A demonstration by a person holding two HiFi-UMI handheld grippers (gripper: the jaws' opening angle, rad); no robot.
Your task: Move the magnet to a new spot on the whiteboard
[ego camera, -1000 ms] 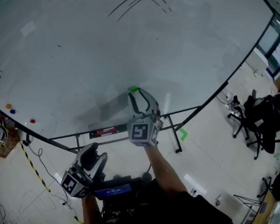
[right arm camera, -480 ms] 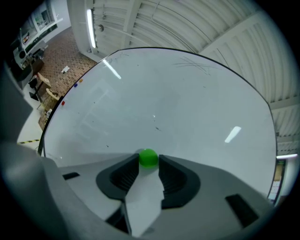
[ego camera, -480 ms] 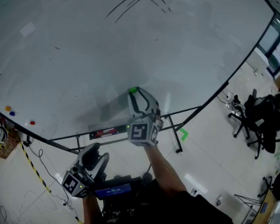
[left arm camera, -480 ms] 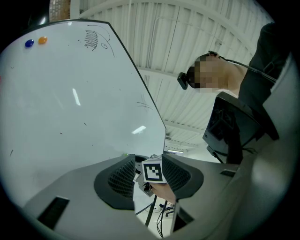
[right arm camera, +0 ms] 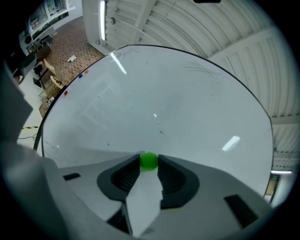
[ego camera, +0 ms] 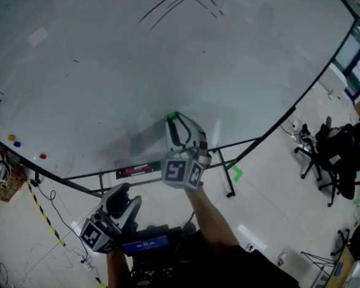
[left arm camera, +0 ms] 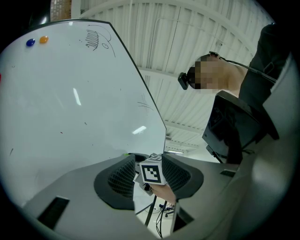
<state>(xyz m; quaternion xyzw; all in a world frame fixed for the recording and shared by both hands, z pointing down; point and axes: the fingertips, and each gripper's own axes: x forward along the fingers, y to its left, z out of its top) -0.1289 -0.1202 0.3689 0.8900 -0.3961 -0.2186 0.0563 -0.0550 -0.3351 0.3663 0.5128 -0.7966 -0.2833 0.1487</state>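
Closing right gripper (right arm camera: 149, 165) – green magnet (right arm camera: 149, 160) between jaws

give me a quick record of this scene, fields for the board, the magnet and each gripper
board: whiteboard, upright, faint pen marks
target: green magnet, on the whiteboard, between the right jaws
right gripper: at the whiteboard, jaws closing on the green magnet
left gripper: held low, below the whiteboard, jaws apart, empty
other: red magnet, blue magnet, orange magnet near the lower left edge
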